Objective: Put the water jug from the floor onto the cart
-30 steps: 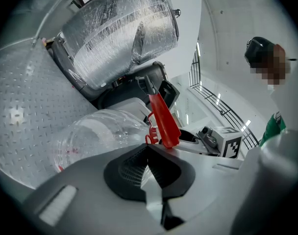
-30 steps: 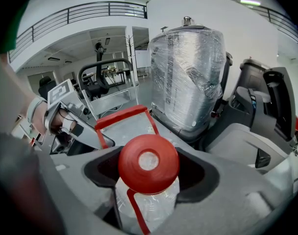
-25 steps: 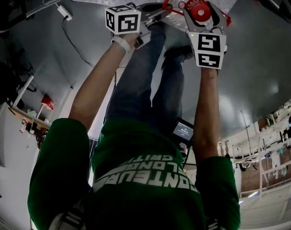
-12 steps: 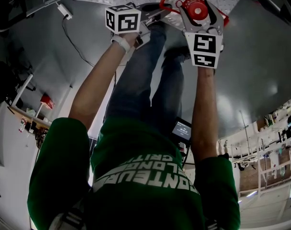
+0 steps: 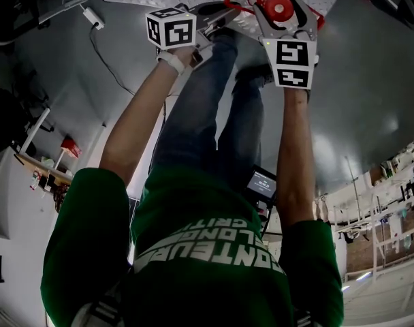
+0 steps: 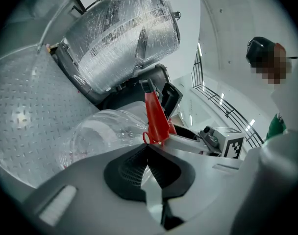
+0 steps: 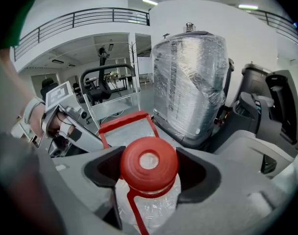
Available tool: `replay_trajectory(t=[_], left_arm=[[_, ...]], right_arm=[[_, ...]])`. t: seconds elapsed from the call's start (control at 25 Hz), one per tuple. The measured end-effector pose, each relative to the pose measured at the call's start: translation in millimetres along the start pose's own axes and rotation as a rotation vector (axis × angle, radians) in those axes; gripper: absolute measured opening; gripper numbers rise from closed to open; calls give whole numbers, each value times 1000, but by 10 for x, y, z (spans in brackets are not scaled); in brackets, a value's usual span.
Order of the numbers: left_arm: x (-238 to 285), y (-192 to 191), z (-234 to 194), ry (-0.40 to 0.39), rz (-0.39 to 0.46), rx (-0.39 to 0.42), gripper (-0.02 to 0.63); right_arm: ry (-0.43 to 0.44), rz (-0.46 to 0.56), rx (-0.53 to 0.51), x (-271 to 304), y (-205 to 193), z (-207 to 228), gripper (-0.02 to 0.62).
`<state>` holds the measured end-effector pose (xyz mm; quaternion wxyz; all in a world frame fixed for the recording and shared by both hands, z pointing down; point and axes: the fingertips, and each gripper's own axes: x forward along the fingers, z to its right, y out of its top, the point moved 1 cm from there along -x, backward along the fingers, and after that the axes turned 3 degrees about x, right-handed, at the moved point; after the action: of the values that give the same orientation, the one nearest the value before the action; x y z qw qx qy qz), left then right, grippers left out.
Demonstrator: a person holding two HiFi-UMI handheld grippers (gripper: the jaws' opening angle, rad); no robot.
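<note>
As water jug (image 6: 100,136) crept further over cart deck (image 6: 21,116) within last second, I logged both grips unchanged: right gripper (image 7: 149,176) clenched on neck under red cap (image 7: 149,160), left gripper (image 6: 151,148) pinching red handle (image 6: 156,114). Jug off floor; touchdown on deck unconfirmed. Judged set-down imminent, release pending.

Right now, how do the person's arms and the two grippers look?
Both the left gripper and the right gripper have light grey plastic bodies whose fingers carry black ribbed pads. Each bears a white cube with black square markers. The person wears a green shirt with short sleeves and a white wristband on the left wrist.
</note>
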<state>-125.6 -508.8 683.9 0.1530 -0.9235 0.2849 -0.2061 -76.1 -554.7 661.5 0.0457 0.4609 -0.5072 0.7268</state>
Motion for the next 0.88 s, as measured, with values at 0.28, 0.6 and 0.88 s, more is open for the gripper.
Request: replay_trajectory(t=[0.28,0.6,0.88], left_arm=[[-60,-64,225,13,26,-19,-2],[-247,93,685,-20,66,-2,-2],[-451,375,1235,-51,92,65,-2]], right_arm=[[-10,-4,-4,-234,66,-41,301],[-44,4,-22,-660,289,-99,301],[-75,32,-52,-1196,584,-39,296]])
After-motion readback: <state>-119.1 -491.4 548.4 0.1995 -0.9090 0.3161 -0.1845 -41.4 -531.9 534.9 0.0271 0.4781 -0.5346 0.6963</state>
